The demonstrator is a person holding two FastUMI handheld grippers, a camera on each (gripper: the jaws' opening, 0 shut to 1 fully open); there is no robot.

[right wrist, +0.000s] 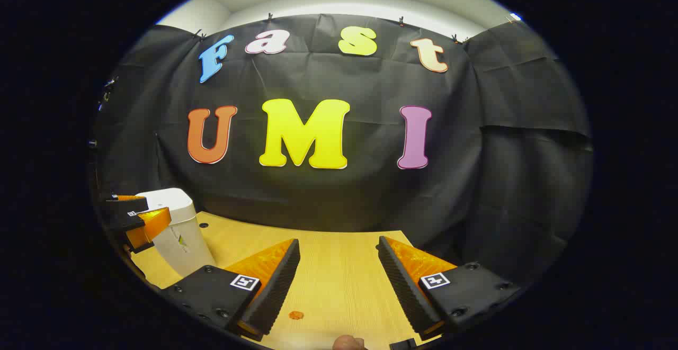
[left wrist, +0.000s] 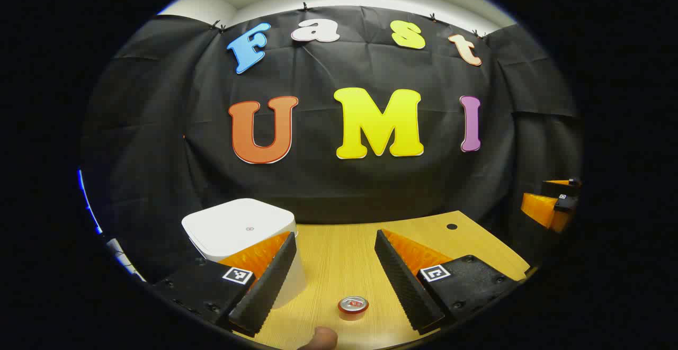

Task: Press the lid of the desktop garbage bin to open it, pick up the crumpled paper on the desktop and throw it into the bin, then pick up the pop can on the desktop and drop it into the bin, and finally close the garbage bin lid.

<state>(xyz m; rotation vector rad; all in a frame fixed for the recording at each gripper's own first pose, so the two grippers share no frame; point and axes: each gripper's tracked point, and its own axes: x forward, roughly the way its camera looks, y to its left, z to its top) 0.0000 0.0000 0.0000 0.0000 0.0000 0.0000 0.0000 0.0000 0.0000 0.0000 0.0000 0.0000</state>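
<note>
In the left gripper view the white garbage bin (left wrist: 241, 231) stands on the wooden desk (left wrist: 339, 254) at the left, its lid down, partly behind my left finger. A red pop can (left wrist: 353, 307) stands upright near the desk's front edge, between and below my fingers. My left gripper (left wrist: 339, 276) is open above the desk with nothing held. In the right gripper view my right gripper (right wrist: 339, 286) is open over bare desk (right wrist: 339, 265). The bin (right wrist: 177, 233) stands at the far left, with the left gripper (right wrist: 135, 217) in front of it.
The right gripper (left wrist: 551, 202) shows at the far right of the left gripper view, off the desk's right edge. A small orange speck (right wrist: 295, 315) lies on the desk. A cable hole (left wrist: 452, 226) sits near the desk's back right corner. Black cloth wall closes the back.
</note>
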